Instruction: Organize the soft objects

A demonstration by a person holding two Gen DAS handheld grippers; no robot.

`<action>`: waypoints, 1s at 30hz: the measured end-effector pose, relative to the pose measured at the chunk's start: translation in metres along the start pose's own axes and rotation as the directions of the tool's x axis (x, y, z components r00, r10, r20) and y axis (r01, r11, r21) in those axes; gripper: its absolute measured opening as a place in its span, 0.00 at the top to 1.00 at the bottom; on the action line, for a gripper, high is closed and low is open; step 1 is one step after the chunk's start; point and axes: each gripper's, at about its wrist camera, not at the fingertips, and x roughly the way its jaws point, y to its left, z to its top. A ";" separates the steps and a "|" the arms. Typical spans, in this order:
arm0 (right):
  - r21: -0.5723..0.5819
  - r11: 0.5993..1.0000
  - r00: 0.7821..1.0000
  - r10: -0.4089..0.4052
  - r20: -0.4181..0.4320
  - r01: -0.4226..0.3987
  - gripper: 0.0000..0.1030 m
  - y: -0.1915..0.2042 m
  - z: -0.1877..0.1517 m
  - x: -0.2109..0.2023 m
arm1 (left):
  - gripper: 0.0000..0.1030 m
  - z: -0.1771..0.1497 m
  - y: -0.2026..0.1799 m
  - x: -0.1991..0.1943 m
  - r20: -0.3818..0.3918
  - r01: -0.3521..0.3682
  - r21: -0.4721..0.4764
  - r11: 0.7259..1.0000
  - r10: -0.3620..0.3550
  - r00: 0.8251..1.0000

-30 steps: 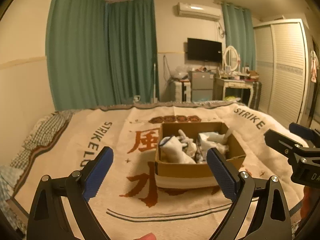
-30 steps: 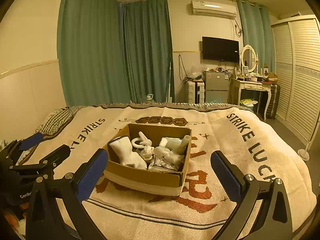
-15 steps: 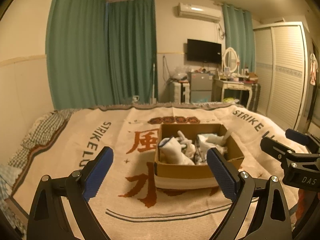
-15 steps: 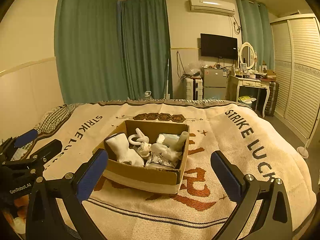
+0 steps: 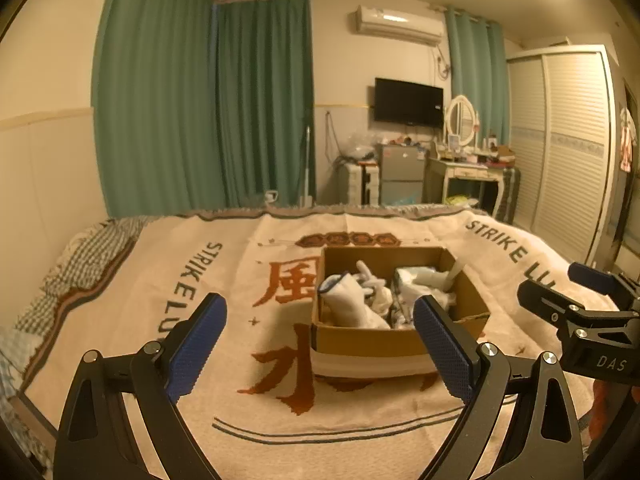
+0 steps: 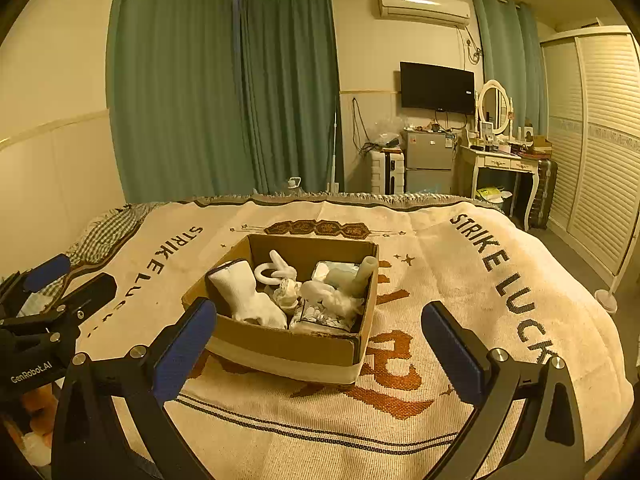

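An open cardboard box point(image 5: 360, 342) point(image 6: 280, 344) sits on the bed's cream blanket. It holds several white soft items, among them a white sock with a dark cuff point(image 5: 348, 304) point(image 6: 244, 292) and a white ring-shaped toy point(image 6: 272, 272). My left gripper point(image 5: 320, 348) is open and empty, just in front of the box. My right gripper point(image 6: 316, 348) is open and empty, also in front of the box. The right gripper also shows in the left wrist view point(image 5: 576, 300), and the left gripper shows in the right wrist view point(image 6: 60, 288).
The blanket point(image 6: 460, 280) reads STRIKE LUCK and covers the bed. A checked sheet point(image 5: 80, 256) shows at the left edge. Beyond the bed stand green curtains point(image 5: 200, 120), a small fridge point(image 6: 428, 160), a dressing table point(image 6: 504, 164) and a wardrobe point(image 6: 600, 140).
Both grippers have drifted slightly, so the box sits a little differently in each view. Nothing was taken hold of.
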 end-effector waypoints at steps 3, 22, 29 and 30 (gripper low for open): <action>0.003 1.000 1.000 -0.002 -0.005 0.002 0.00 -0.001 -0.001 0.001 | 0.07 0.000 0.001 0.000 -0.007 -0.004 -0.003 1.000 0.004 1.000; -0.001 1.000 1.000 0.000 -0.018 0.000 0.00 0.001 -0.005 0.004 | 0.07 -0.001 0.002 -0.002 -0.002 -0.011 -0.002 1.000 0.011 1.000; -0.003 1.000 1.000 0.001 -0.021 -0.002 0.00 0.003 -0.006 0.006 | 0.07 -0.003 0.002 -0.002 -0.003 -0.013 -0.002 1.000 0.013 1.000; -0.003 1.000 1.000 0.002 -0.021 -0.002 0.00 0.003 -0.006 0.006 | 0.07 -0.003 0.002 -0.002 -0.001 -0.014 -0.002 1.000 0.014 1.000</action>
